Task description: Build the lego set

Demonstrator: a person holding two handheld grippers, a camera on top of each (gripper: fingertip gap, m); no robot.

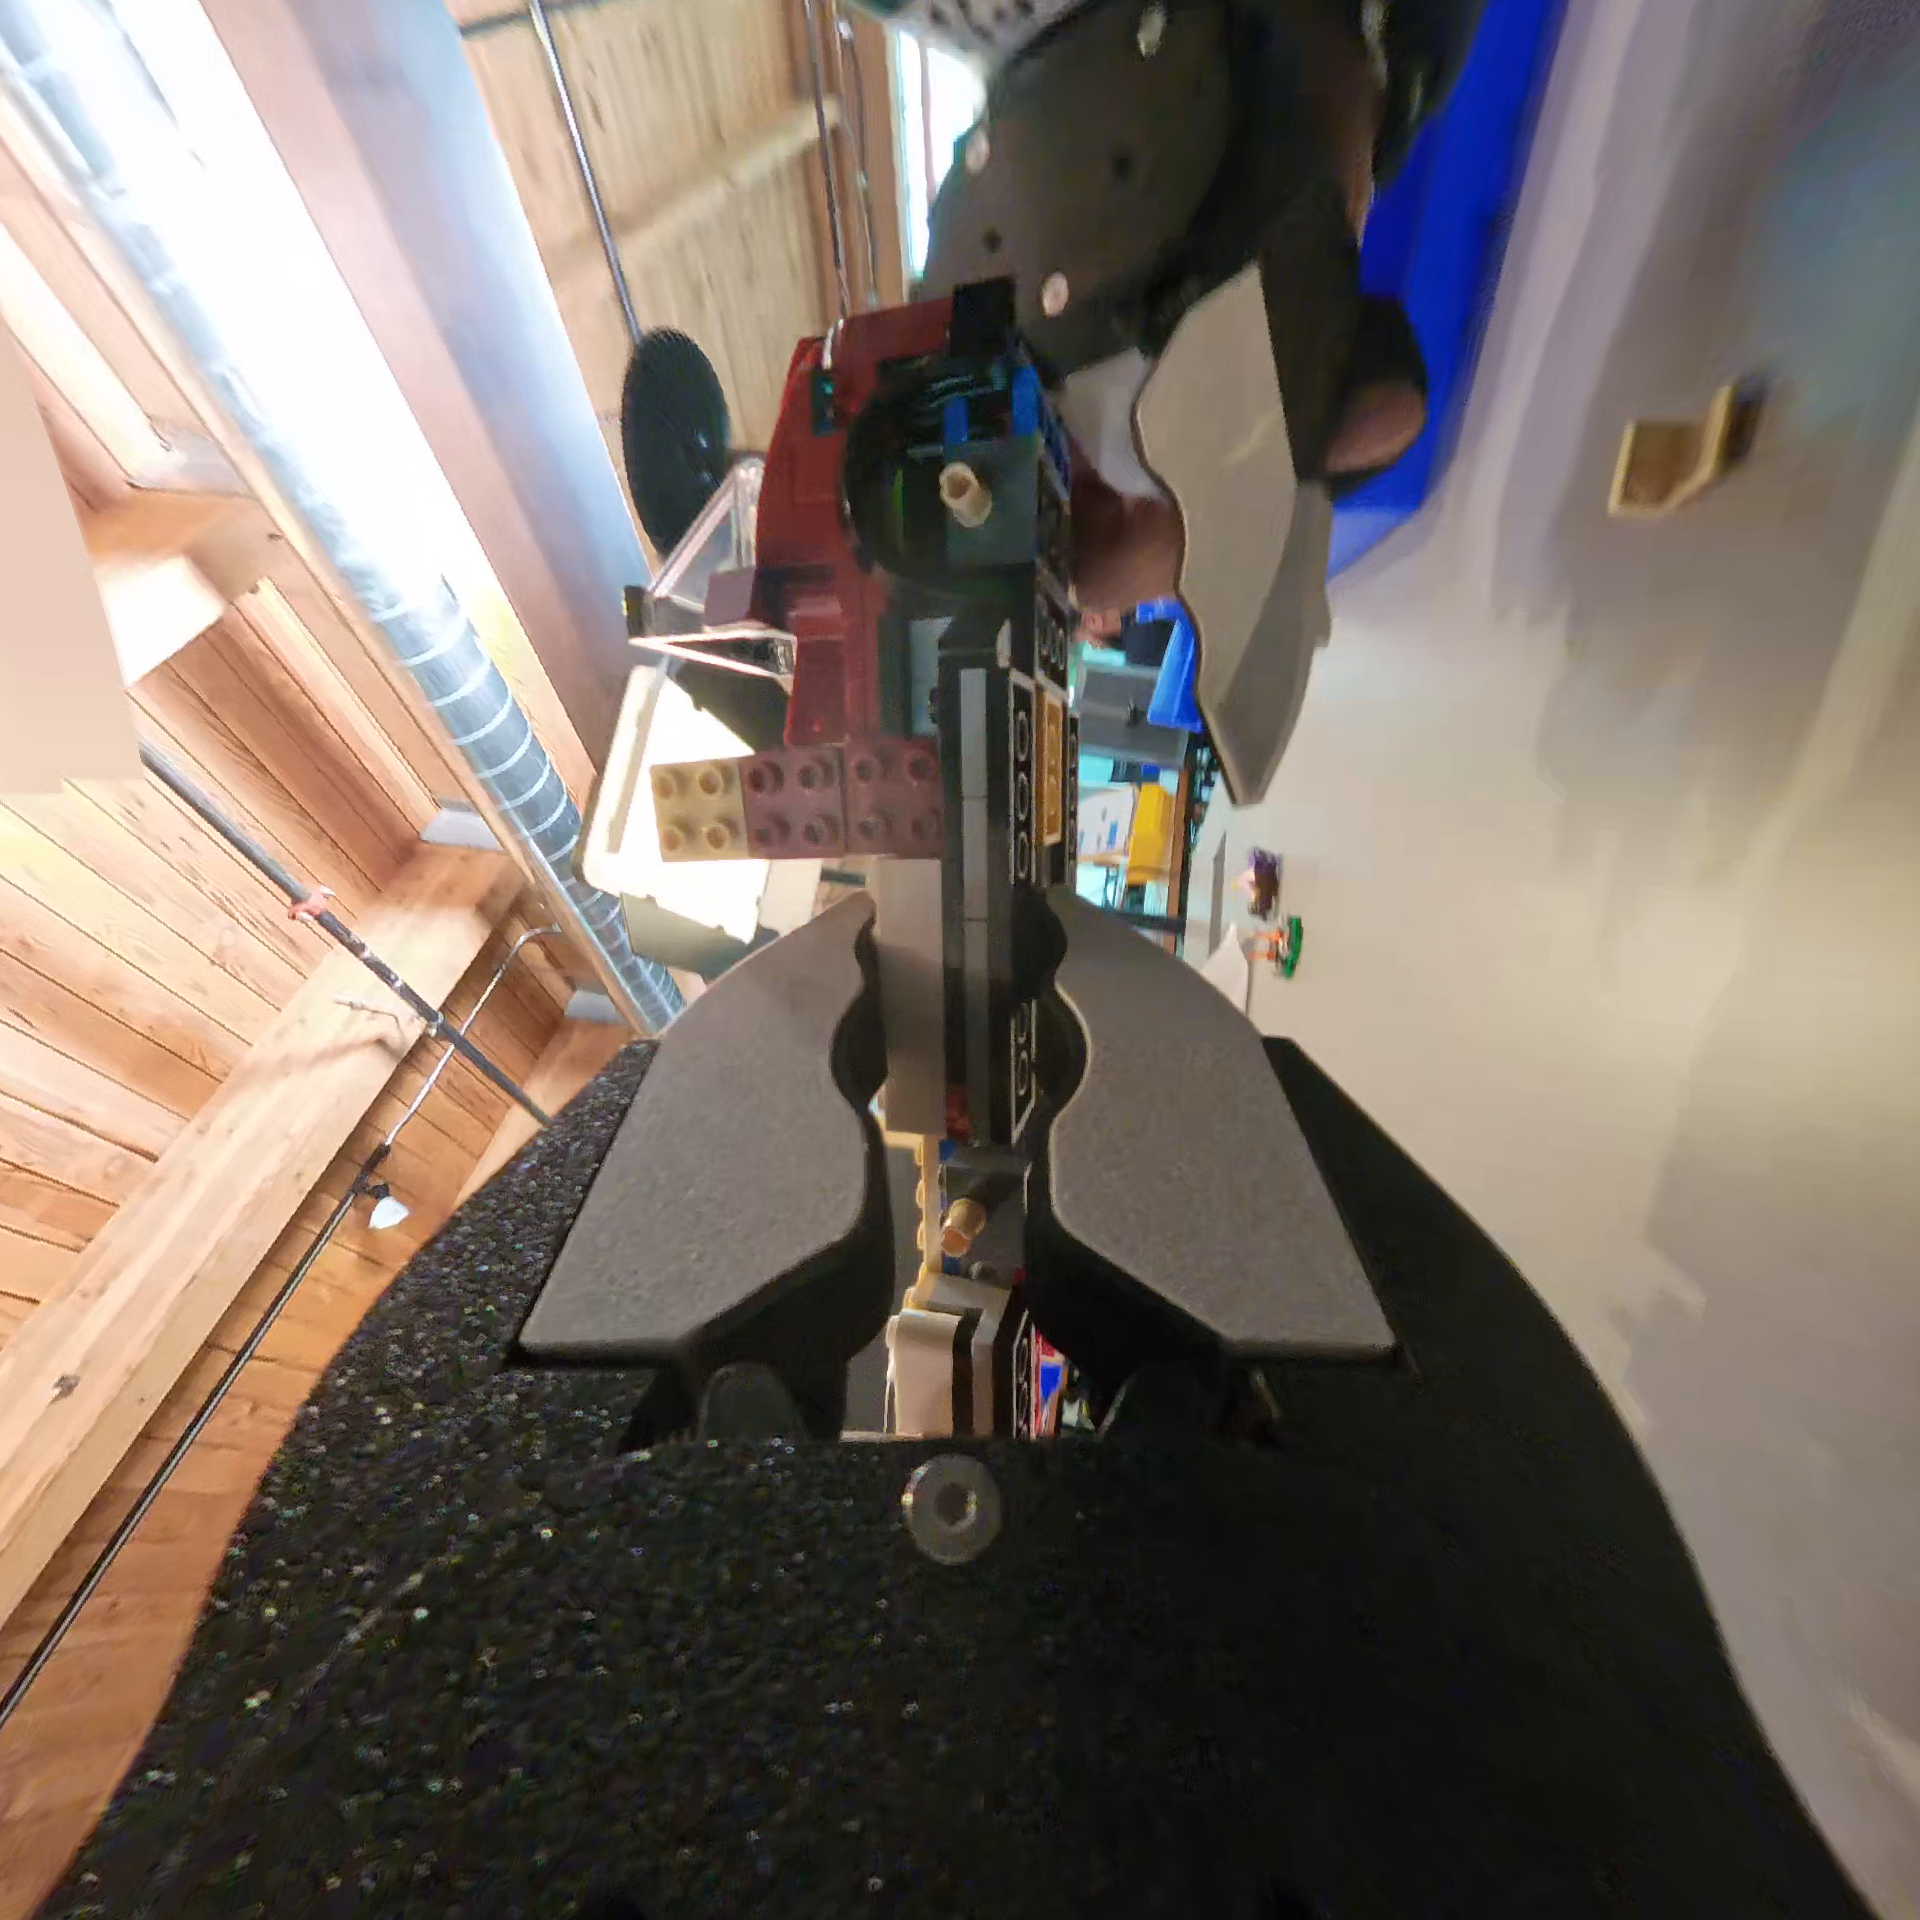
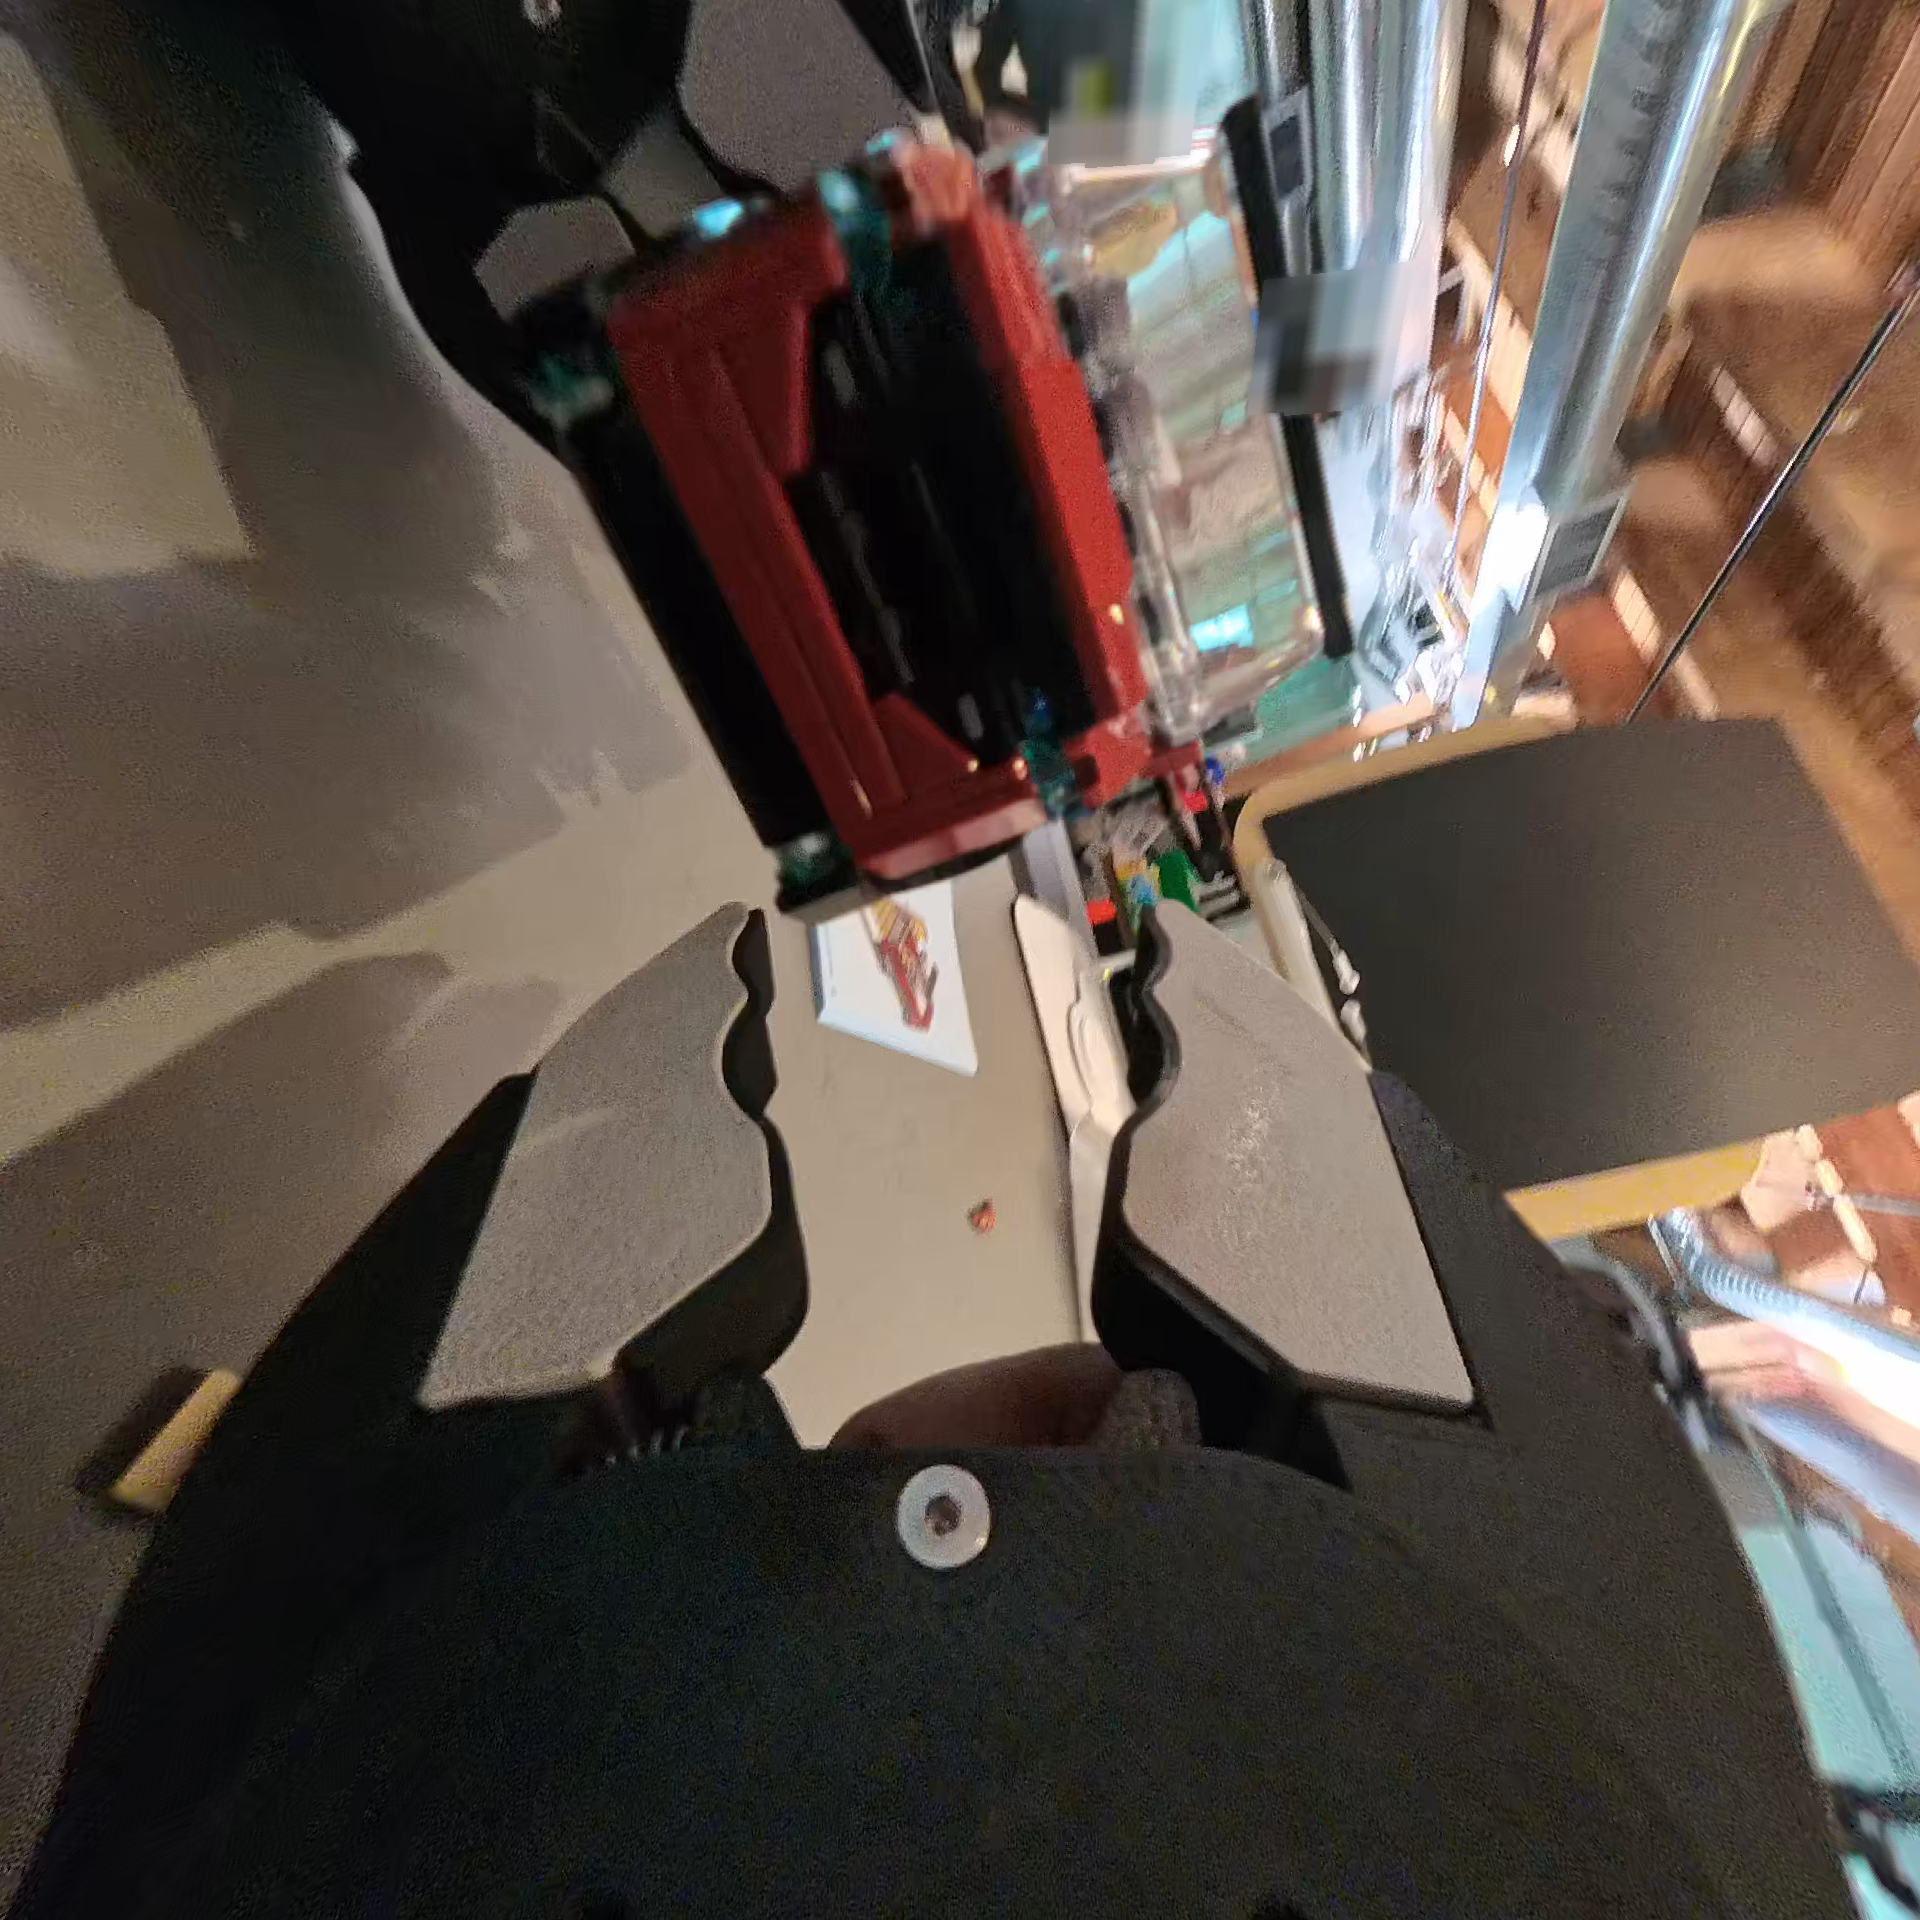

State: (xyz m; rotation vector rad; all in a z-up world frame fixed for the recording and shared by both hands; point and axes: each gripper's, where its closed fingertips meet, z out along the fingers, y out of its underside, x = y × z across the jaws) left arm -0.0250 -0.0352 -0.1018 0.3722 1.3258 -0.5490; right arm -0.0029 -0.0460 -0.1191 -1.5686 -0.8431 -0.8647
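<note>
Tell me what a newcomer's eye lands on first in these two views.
First, the dark red and black brick-built vehicle model, lifted off the table and clamped by its black base in the left claw, both fingers pressed to it. In the right wrist view the same model hangs ahead of the right claw, which stands open with nothing in it. Beyond its fingertips a white booklet lies on the grey table.

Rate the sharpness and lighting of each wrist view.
Left wrist view: brick model fairly sharp, bright window glare at left, right edge smeared. Right wrist view: red model and background motion-blurred, table patched with soft shadows.
</note>
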